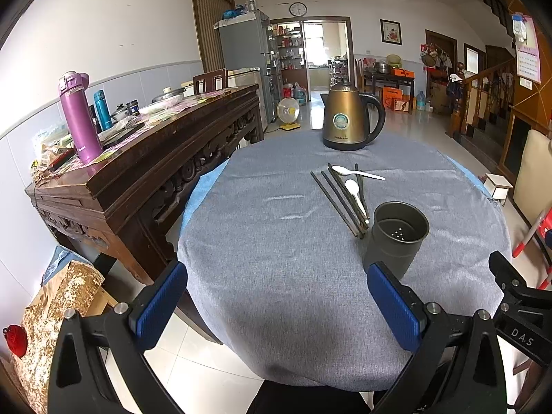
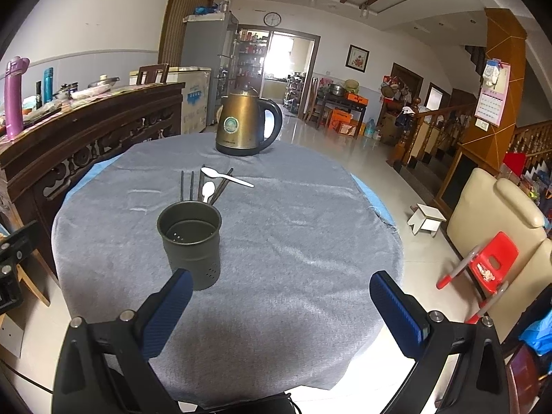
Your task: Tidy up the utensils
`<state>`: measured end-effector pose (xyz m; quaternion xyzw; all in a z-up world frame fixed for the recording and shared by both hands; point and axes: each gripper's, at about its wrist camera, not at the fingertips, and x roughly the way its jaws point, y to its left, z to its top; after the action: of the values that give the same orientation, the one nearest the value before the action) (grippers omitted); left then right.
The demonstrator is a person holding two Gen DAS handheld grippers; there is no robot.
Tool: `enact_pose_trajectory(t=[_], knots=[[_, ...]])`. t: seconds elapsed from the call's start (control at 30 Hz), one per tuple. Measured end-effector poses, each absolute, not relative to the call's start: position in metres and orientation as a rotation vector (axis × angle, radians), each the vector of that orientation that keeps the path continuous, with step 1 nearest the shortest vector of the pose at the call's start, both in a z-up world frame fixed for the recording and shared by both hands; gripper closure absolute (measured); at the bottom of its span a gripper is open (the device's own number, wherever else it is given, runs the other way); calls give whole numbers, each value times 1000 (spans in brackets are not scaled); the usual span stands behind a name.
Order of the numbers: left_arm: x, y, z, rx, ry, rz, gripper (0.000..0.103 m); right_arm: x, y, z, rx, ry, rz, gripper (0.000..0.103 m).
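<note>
Left gripper (image 1: 277,298): spread wide, holding nothing
Right gripper (image 2: 281,305): likewise released, empty
Utensils: dark chopsticks (image 1: 339,200) and two white spoons (image 1: 355,189) lying loose on the grey cloth (image 1: 276,224), just behind the empty holder (image 2: 189,241)
Approach: probably take one piece at a time, pinch mid-shaft, drop it upright (steady the holder)
Unclear: chopstick count; near ends hidden behind the holder

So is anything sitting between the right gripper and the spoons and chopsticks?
Yes. The empty utensil holder stands just ahead-left of the open right gripper, directly before the chopsticks and spoons.
</note>
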<state>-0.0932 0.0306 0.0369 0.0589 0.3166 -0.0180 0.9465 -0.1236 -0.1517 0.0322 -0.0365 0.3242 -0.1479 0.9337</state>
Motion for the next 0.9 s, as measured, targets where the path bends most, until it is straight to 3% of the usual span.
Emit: enact_pose_trajectory(t=[0.9], knots=[[-94, 29, 34, 118, 656, -44, 0, -123, -154, 28, -81, 666, -324, 0]])
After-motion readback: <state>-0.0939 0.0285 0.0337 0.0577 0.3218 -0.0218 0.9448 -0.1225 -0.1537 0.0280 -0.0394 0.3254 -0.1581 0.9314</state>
